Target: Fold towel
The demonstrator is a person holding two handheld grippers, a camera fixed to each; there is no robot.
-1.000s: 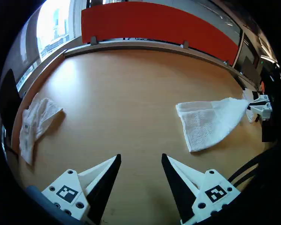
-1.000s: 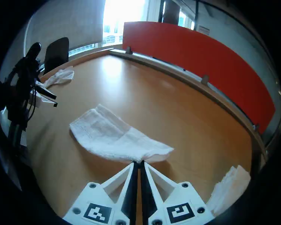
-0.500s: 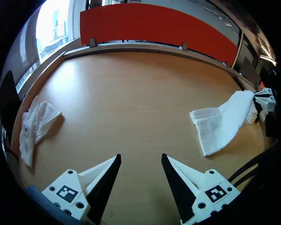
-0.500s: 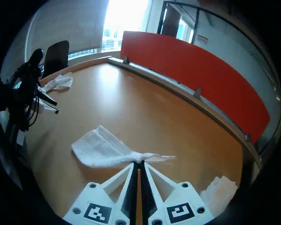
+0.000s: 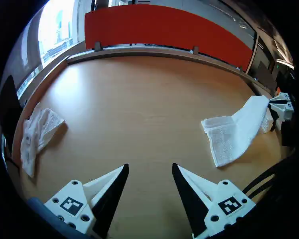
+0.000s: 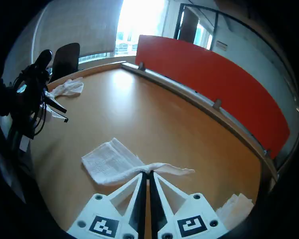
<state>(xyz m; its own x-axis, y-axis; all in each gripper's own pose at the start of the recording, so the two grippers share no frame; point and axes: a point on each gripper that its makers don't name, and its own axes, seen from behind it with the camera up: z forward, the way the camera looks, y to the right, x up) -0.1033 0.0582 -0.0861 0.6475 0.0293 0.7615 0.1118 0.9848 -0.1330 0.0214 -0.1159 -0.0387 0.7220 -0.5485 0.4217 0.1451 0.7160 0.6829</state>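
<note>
Towel (image 6: 109, 165) soft, light and limp, pinched at lower centre by closed right hand-held gripper (image 6: 148, 174); left hand-held gripper (image 5: 149, 166) agape, empty; free corner likely best hold.

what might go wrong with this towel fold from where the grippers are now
1. The right gripper pinches the towel at one bunched corner, so the cloth may slip out or fold skewed.
2. The left gripper is open over bare table, apart from the towel, so the towel's far end lies unheld and may drag instead of folding.
</note>
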